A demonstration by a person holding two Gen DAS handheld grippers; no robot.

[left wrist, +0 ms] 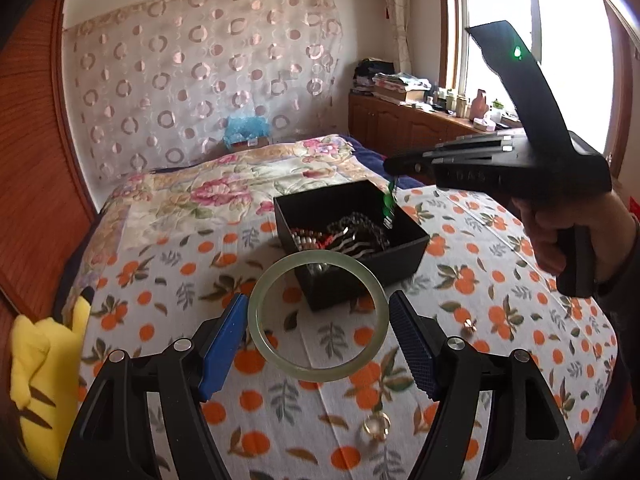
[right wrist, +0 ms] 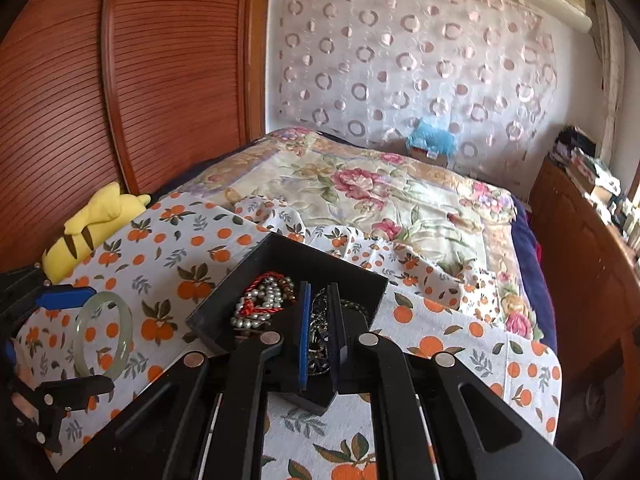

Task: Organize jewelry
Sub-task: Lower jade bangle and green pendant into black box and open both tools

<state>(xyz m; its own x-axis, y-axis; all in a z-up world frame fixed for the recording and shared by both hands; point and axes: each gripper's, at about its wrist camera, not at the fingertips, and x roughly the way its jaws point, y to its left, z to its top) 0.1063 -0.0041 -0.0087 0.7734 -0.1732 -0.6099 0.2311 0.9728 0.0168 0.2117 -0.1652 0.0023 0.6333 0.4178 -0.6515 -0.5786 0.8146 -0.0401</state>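
Note:
A black jewelry box [left wrist: 404, 260] sits on the orange-print cloth, holding pearls, red cord and dark chains [right wrist: 264, 300]. My left gripper [left wrist: 318, 320] is shut on a pale green jade bangle [left wrist: 256, 320], held upright in front of the box; the bangle also shows in the right wrist view [right wrist: 124, 332]. My right gripper [right wrist: 320, 324] hovers over the box, its jaws nearly closed on a small green and silver pendant that dangles over the box in the left wrist view [left wrist: 389, 204].
Two small rings [left wrist: 376, 426] [left wrist: 469, 325] lie on the cloth near me. A yellow plush toy [left wrist: 36, 380] lies at the left edge. A floral quilt [right wrist: 360, 196] covers the bed behind. A wooden cabinet [left wrist: 404, 128] stands at the right.

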